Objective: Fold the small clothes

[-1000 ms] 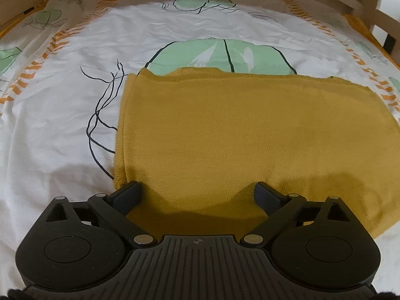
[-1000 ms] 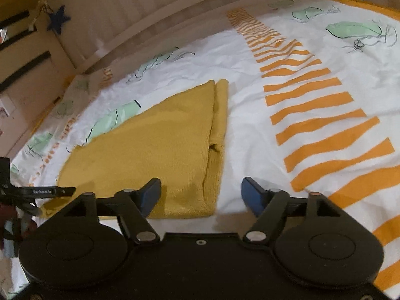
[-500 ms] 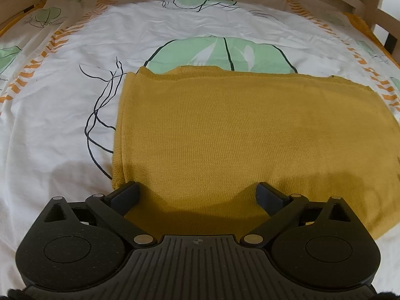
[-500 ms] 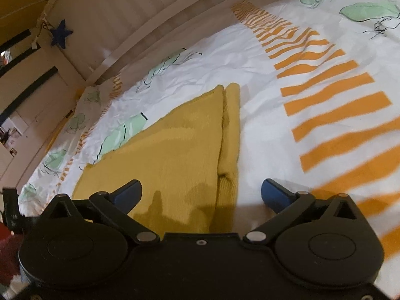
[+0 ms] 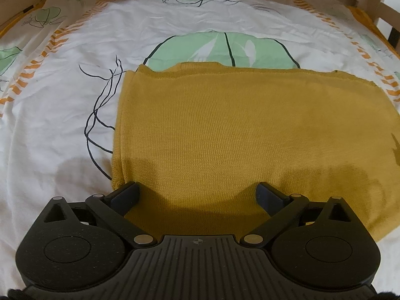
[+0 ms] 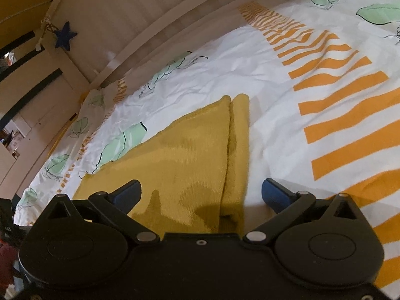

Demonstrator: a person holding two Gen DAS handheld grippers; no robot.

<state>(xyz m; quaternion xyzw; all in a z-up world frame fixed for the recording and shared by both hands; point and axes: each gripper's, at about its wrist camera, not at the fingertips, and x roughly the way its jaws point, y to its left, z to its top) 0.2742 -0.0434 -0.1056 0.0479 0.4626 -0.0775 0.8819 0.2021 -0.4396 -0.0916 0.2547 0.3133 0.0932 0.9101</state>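
My right gripper (image 6: 201, 195) has just spread its jaws wide and slid closer over the folded mustard garment (image 6: 180, 165), nothing pinched. My left gripper (image 5: 197, 196) stays spread above the garment, which lies flat on the patterned bedsheet (image 5: 62, 115).

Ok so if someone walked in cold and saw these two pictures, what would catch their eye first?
First, the mustard-yellow knit garment, folded flat in the middle of the bed. Then the bedsheet under it, white with bold orange stripes and pale green leaf shapes. Last, the two black grippers at the near edge, the left gripper and right gripper, both open over the garment's near corners.
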